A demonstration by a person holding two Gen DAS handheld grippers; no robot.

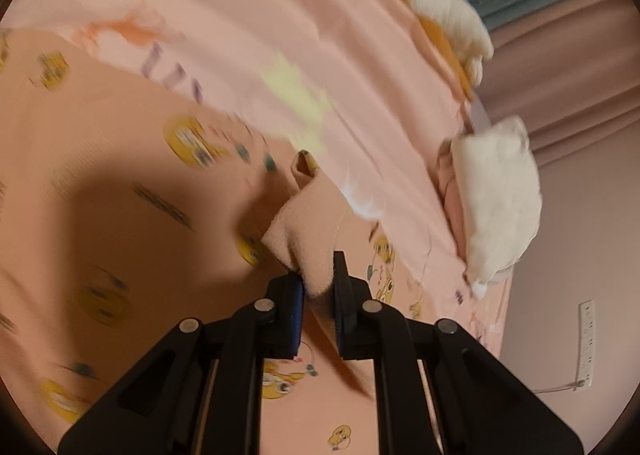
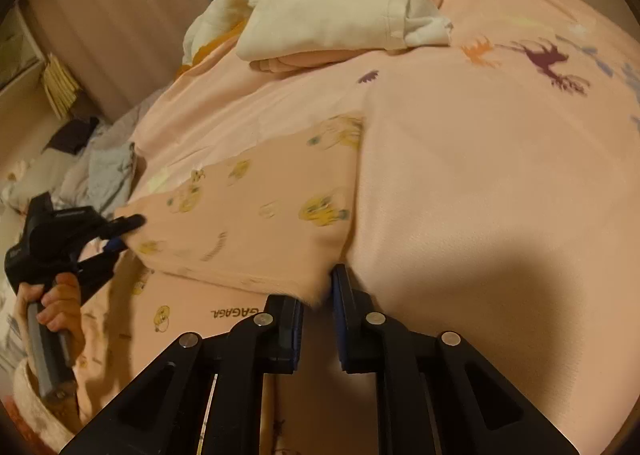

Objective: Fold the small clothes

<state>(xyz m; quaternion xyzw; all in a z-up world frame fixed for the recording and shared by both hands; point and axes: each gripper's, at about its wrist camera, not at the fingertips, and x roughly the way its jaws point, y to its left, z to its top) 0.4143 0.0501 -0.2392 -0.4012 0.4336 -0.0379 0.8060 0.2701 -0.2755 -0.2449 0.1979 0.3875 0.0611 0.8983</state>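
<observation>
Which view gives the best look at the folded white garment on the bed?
The right wrist view: the folded white garment lies sharp and nearly whole on a pink folded piece at the far side of the bed. The left wrist view shows it only side-on at the bed's edge, blurred.

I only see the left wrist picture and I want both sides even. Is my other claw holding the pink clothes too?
Observer: Yes. The right claw is shut on the near edge of the pink garment.
Operator: What does mine look like from that side?
Observer: The left claw pinches the garment's far left corner.
Operator: What's behind it?
Observer: A hand wrapped around its grey handle.
</observation>
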